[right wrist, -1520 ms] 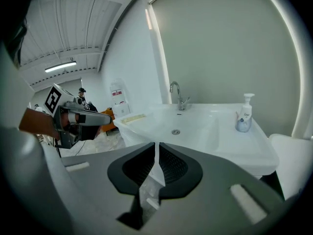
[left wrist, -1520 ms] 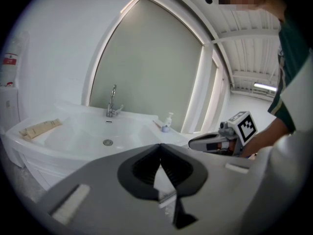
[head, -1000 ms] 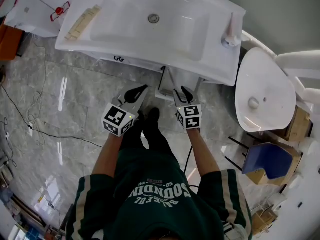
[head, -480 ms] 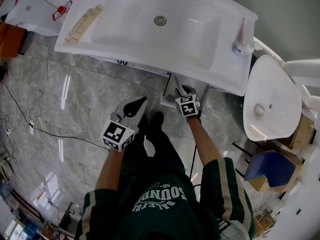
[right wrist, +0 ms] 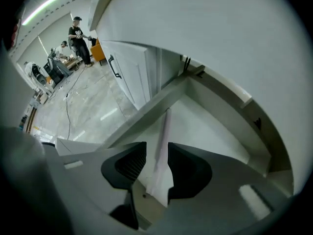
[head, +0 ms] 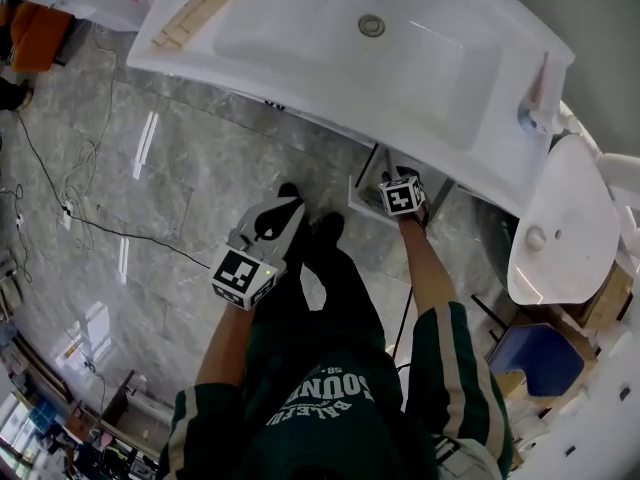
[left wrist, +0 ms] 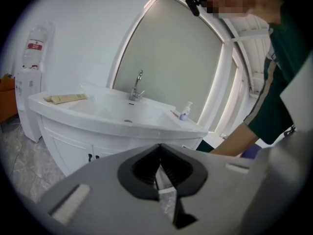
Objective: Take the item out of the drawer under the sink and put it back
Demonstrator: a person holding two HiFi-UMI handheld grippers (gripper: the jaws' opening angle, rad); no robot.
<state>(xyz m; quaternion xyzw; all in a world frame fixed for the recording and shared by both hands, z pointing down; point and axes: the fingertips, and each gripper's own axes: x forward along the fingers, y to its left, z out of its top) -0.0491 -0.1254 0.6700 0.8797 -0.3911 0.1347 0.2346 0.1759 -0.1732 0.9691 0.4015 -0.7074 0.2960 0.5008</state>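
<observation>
Under the white sink (head: 400, 58), the drawer (head: 362, 194) stands pulled out. My right gripper (head: 400, 183) reaches into it from above. In the right gripper view, a long pale pinkish item (right wrist: 161, 141) lies on the drawer's white bottom (right wrist: 210, 126), running along the gap of the right gripper (right wrist: 156, 153), whose jaws stand a little apart on either side of it. I cannot tell whether they touch it. My left gripper (head: 283, 210) hangs over the floor beside the person's leg, shut and empty. It points at the sink front (left wrist: 122, 114).
A toilet (head: 560, 228) stands right of the sink, and a soap bottle (head: 535, 108) sits on the sink's right corner. A wooden piece (head: 200, 8) lies on its left end. A cable (head: 60, 208) runs over the marble floor. Cabinet doors with dark handles (right wrist: 115, 67) are left of the drawer. People stand far off (right wrist: 78, 33).
My right gripper has moved forward and down from in front of the cabinet into the open drawer. The left gripper has stayed low and shut, drifting slightly back.
</observation>
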